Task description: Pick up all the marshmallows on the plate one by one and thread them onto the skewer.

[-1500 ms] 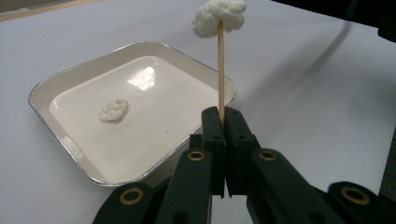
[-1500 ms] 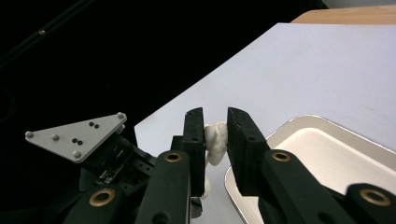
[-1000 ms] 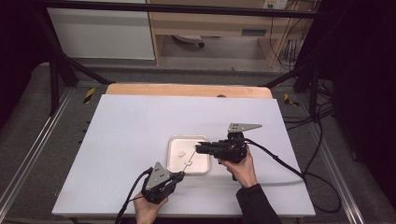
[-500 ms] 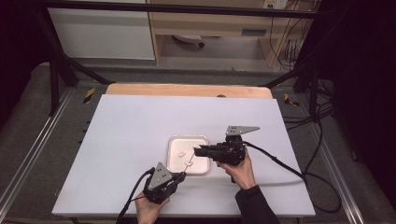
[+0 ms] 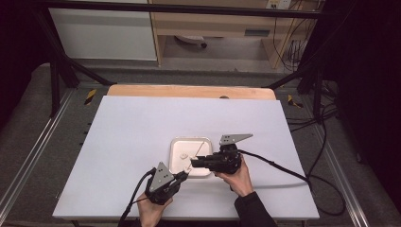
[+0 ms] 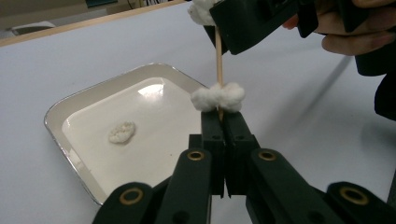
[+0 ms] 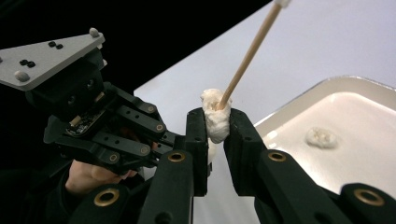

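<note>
Your right gripper (image 5: pixel 195 163) has sunk, pinching a white cotton wad (image 7: pixel 215 116); your left gripper (image 5: pixel 183 175), at seven o'clock, clamps the thin wooden stick (image 6: pixel 218 51).

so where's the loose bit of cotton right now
The loose cotton wad lies inside the white tray, at centre table in the high view, apart from the wooden stick.

This looks like a lab or recording workspace rather than a home. A plain white table (image 5: pixel 142 142) stands inside a black metal frame (image 5: pixel 56 75), with bundled cables (image 5: pixel 326 118) trailing over a grey carpeted floor (image 5: pixel 28 123). Behind it sit a bare wooden shelf unit (image 5: pixel 213 23) and a white cabinet (image 5: pixel 104 33).
</note>
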